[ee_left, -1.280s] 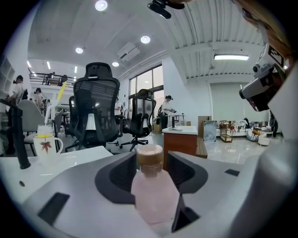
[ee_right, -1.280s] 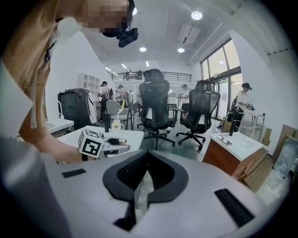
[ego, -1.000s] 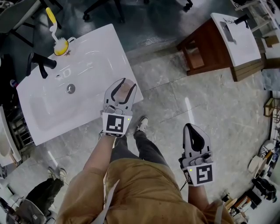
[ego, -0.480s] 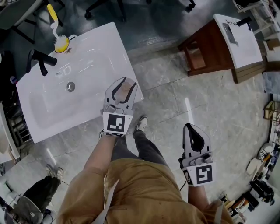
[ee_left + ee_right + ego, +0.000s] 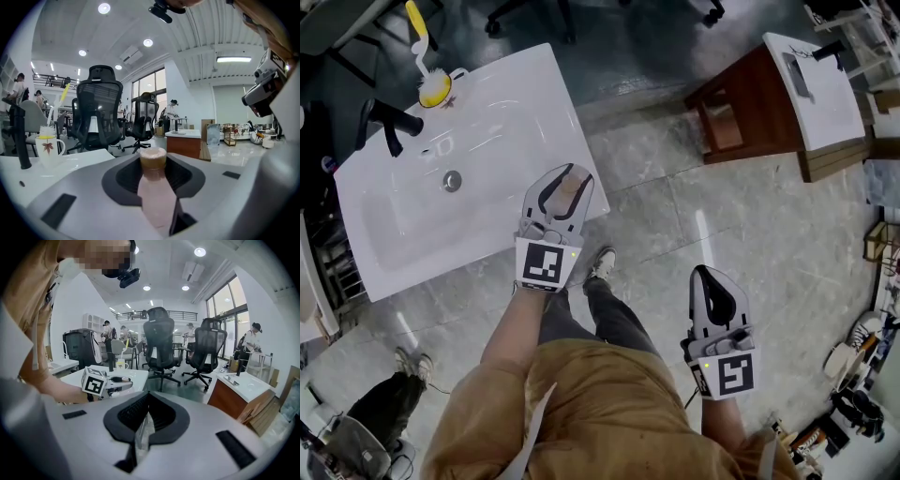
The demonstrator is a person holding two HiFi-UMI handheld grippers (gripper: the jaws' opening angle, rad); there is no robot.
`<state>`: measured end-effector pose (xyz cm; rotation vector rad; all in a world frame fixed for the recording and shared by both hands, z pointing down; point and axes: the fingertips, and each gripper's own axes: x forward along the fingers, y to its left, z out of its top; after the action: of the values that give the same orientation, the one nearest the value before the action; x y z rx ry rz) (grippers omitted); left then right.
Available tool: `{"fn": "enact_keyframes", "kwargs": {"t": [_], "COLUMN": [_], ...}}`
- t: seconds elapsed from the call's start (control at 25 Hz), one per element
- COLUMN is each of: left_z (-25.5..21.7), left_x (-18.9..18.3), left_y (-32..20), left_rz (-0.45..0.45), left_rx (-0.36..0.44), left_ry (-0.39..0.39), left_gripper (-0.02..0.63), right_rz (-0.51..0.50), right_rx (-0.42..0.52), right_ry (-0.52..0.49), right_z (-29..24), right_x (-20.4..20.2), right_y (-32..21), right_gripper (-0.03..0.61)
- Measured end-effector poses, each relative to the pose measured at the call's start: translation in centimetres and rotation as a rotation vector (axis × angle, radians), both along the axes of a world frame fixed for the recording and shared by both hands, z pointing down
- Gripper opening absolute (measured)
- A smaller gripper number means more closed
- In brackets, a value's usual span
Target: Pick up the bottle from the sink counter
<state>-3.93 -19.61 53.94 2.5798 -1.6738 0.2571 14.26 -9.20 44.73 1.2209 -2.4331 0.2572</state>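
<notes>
A pale pink bottle with a tan cap stands on the front right corner of the white sink counter. My left gripper reaches around it, one jaw on each side, and the jaws are closing. In the left gripper view the bottle fills most of the space between the jaws of the left gripper, with a dark slit still showing on its right side. My right gripper hangs low at my right side over the floor, shut and empty, as the right gripper view also shows.
A black faucet, a drain and a white mug with a yellow brush are on the sink counter's far side. A wooden cabinet with a white top stands to the right. Office chairs are beyond the counter.
The left gripper has stayed around the bottle at the counter's corner and its jaws have drawn slightly closer to it. The right gripper has not moved.
</notes>
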Motion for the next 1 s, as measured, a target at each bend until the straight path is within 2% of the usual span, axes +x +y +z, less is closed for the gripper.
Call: {"fn": "enact_keyframes", "kwargs": {"t": [0.16, 0.4, 1.0], "left_z": [0.13, 0.23, 0.07], "left_x": [0.06, 0.16, -0.15], "left_y": [-0.19, -0.36, -0.14], "left_rz": [0.003, -0.01, -0.011], "left_rx": [0.018, -0.002, -0.019], "left_ry": [-0.02, -0.025, -0.01], "left_gripper": [0.133, 0.135, 0.13], "right_rz": [-0.004, -0.008, -0.016], "right_rx": [-0.001, -0.011, 0.003], "right_ry": [0.0, -0.005, -0.019], "right_z": [0.21, 0.59, 0.07], "right_x": [-0.16, -0.23, -0.25], "right_y": [0.01, 0.13, 0.27], "right_gripper": [0.003, 0.003, 0.003]}}
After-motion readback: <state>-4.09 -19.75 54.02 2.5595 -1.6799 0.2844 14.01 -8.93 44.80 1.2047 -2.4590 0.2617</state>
